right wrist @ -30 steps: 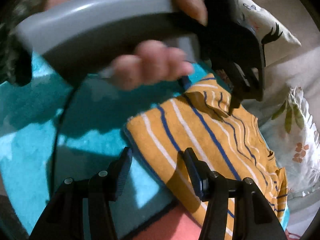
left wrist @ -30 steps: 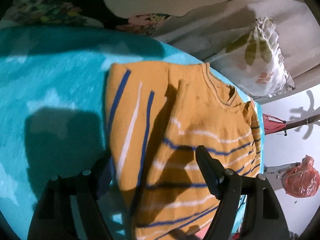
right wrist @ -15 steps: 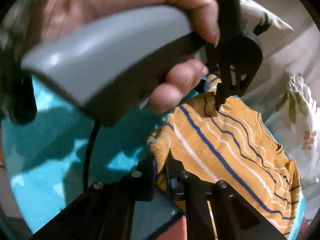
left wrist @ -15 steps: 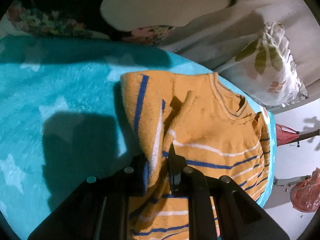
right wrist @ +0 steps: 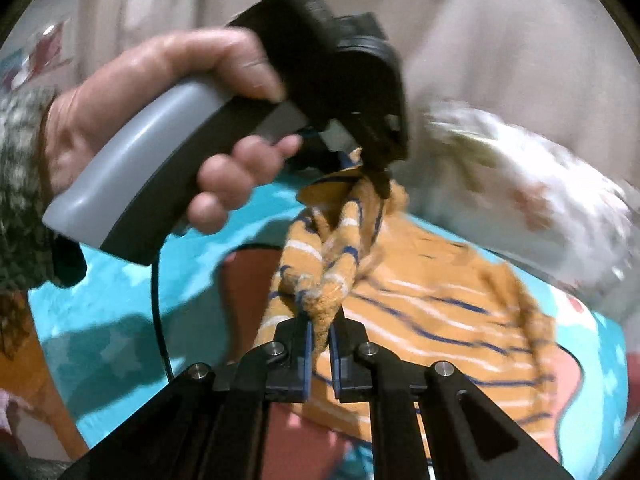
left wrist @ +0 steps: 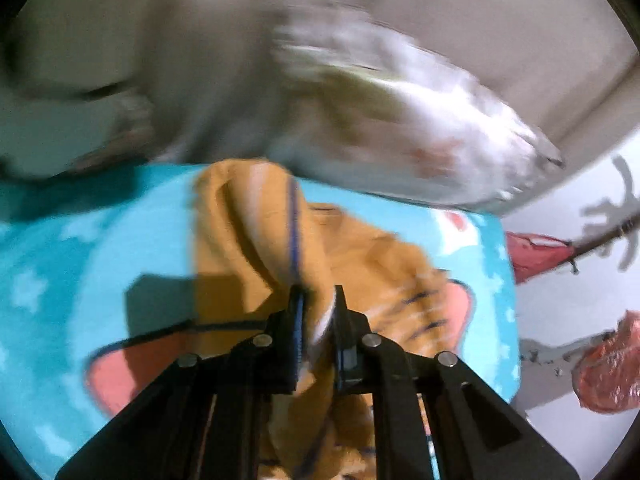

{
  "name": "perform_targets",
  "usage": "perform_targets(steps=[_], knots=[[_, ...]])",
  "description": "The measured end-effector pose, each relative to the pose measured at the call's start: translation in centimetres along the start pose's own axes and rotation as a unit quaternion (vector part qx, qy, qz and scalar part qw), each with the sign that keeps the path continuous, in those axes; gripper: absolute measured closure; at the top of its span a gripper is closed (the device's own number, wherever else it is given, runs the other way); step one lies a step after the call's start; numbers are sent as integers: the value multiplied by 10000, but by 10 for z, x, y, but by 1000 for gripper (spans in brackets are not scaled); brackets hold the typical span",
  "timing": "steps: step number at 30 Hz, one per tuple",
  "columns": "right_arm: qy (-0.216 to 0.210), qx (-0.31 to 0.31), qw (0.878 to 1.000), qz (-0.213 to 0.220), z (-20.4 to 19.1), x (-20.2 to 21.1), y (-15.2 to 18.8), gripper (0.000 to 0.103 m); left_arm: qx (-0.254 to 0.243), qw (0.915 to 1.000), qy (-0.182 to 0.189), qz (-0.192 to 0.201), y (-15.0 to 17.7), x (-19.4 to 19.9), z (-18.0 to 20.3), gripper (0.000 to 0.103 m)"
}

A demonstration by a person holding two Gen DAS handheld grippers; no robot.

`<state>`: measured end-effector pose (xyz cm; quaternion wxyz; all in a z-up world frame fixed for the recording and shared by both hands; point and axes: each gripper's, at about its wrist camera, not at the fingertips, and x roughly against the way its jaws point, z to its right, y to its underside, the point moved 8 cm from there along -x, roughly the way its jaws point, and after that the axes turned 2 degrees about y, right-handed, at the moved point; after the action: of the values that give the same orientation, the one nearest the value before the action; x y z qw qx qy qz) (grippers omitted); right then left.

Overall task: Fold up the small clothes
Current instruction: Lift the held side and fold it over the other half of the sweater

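- One sweater (right wrist: 420, 300), orange knit with blue and white stripes: part lies on the turquoise blanket (left wrist: 120, 240) ahead of both tools, part is lifted clear of it.
- Left hand-held gripper (left wrist: 316, 304): jaws narrow, pinching a fold of sweater edge between them; the cloth rises in a limp ridge just ahead of the tips.
- Right hand-held gripper (right wrist: 319, 326): jaws narrow, clamped on a bunched corner of the knit; the left tool and the hand (right wrist: 160, 120) holding it appear above and beyond, gripping the same raised edge further along.
- Handling, judged: soft, light, floppy knit that sags between the two grips; unlikely to slip from the pads, but it bunches. Best held at hem corners or a side seam, well apart, so the panel hangs flat.
- Count: one sweater, one blanket, two hand-held grippers, one floral pillow (left wrist: 420, 120) beyond the blanket, blurred.
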<state>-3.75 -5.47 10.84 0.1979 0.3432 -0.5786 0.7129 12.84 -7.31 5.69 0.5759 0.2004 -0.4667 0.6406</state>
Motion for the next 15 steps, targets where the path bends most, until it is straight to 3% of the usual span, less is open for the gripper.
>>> perform_targets(steps=[7,9,11,13,15], knots=[[838,-1069,9888,-616,125,15,68,95,-840,9942,374,-563,17,-93,123,96],[897,-1514,9805,-877,154,12,93,95,-940,9926,301,-702,27,-112,134,95],[773,-1898,9725,-1105,171,7,115,95,-823,9919,473,-838,34,-117,137,94],[541,-2137,9680,-1198,175,5,127,95,-777,9920,535,-838,38,-109,138,87],[400,-2180,9676,-1209,177,5,125,94,-773,9933,518,-691,40,-87,131,65]])
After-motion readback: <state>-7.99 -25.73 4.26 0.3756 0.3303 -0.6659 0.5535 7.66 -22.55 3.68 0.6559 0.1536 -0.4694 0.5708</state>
